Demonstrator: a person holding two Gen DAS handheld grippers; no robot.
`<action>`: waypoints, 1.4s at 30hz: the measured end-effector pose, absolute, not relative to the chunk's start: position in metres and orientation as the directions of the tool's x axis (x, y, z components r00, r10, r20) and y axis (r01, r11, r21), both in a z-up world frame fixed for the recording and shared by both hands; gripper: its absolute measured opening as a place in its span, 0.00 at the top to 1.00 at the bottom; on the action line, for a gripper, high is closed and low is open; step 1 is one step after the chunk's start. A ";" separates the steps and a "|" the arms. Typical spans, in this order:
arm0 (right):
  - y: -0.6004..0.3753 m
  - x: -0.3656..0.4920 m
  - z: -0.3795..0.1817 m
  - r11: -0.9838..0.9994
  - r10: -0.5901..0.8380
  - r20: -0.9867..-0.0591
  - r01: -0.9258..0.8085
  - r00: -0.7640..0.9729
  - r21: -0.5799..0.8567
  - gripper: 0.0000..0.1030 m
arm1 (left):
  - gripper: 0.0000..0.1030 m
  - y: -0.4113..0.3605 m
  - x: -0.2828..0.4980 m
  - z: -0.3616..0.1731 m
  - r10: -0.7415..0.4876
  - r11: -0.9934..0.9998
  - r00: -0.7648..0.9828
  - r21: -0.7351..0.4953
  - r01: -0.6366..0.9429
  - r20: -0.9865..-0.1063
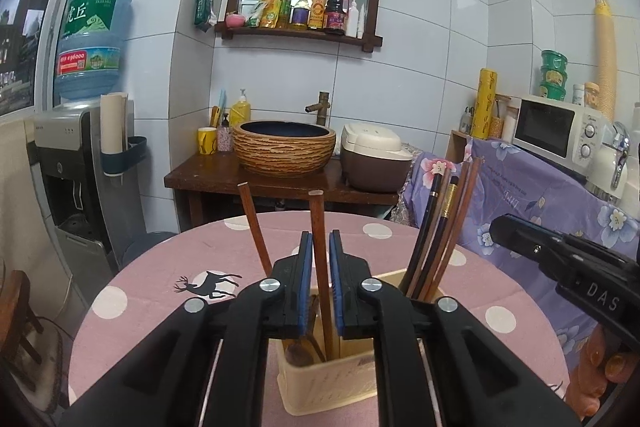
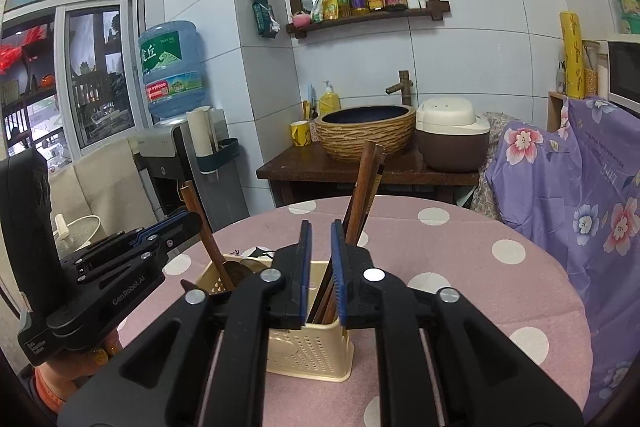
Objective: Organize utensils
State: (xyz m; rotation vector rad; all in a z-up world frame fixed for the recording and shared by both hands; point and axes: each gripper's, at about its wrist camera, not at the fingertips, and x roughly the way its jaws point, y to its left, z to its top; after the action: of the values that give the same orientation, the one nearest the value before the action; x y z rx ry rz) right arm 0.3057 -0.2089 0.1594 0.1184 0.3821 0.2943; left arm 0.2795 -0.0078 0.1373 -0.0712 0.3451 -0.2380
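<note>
A cream utensil holder (image 1: 332,375) stands on the pink dotted table; it also shows in the right wrist view (image 2: 308,347). My left gripper (image 1: 321,283) has its blue pads on either side of an upright wooden spoon handle (image 1: 318,227) standing in the holder's left compartment; a small gap shows on both sides. A second wooden handle (image 1: 254,227) leans beside it. Several chopsticks (image 1: 436,227) stand in the right compartment. My right gripper (image 2: 320,275) hovers above the chopsticks (image 2: 362,187), jaws slightly apart and empty.
The round table with pink dotted cloth (image 2: 460,267) sits before a wooden counter with a basin (image 1: 284,147) and rice cooker (image 1: 376,159). A purple floral cloth (image 2: 580,207) hangs at right. A water dispenser (image 1: 76,155) stands at left.
</note>
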 end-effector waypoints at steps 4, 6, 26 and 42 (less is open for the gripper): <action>-0.220 0.279 0.157 0.948 0.305 -0.313 -0.255 0.899 0.191 0.40 | 0.53 0.003 0.256 0.135 -0.254 0.965 0.921 -0.142 0.220 -0.295; -0.224 0.261 0.153 0.956 0.286 -0.299 -0.247 0.910 0.161 0.31 | 0.40 0.009 0.242 0.131 -0.254 0.964 0.924 -0.151 0.218 -0.286; -0.270 0.108 0.003 0.991 0.114 -0.469 -0.069 0.876 0.110 0.06 | 0.05 0.018 0.067 0.018 -0.129 0.989 0.926 -0.111 0.095 -0.354; -0.214 0.001 0.027 0.984 0.160 -0.289 -0.176 0.944 -0.031 0.06 | 0.05 -0.001 -0.007 0.034 -0.092 0.994 0.961 -0.072 0.076 -0.261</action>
State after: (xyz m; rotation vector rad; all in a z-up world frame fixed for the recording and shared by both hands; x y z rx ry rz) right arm 0.0009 -0.2144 0.0271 -0.0572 0.2900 0.1716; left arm -0.0070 -0.0005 0.0339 -0.0620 0.2671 -0.0851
